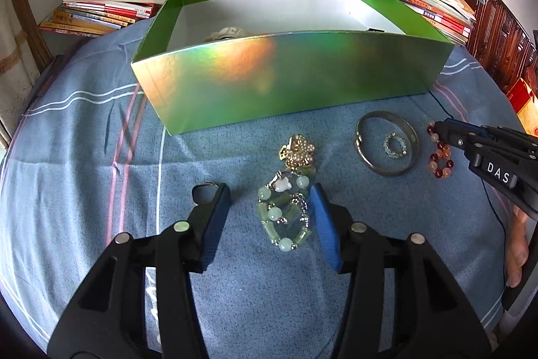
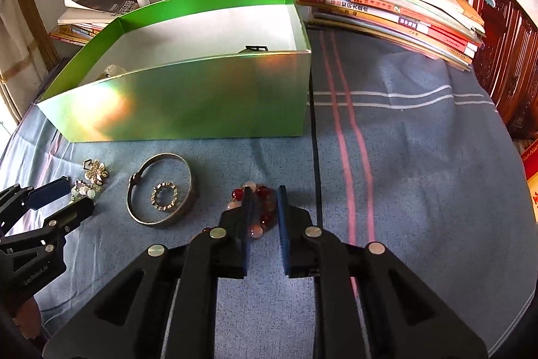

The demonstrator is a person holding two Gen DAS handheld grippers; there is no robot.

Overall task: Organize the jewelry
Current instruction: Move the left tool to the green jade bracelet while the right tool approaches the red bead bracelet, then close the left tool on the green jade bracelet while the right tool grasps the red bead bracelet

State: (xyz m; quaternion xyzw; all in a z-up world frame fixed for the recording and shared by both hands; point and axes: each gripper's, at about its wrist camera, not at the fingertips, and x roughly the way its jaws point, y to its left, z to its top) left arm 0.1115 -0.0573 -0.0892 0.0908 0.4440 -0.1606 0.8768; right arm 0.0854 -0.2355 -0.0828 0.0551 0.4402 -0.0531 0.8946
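The red-and-pink bead bracelet lies on the blue cloth-covered surface, directly between the right gripper fingers, its loop running forward along them; the green box stands beyond, toward the upper left. These fingers are narrow, flanking the beads, but I cannot tell whether the pads press them. The left gripper is about half open over the jade bead bracelet, which lies lengthwise between its fingers beside the right pad, not gripped

A green bead bracelet, gold brooch, silver bangle and red bead bracelet lie before the green box.
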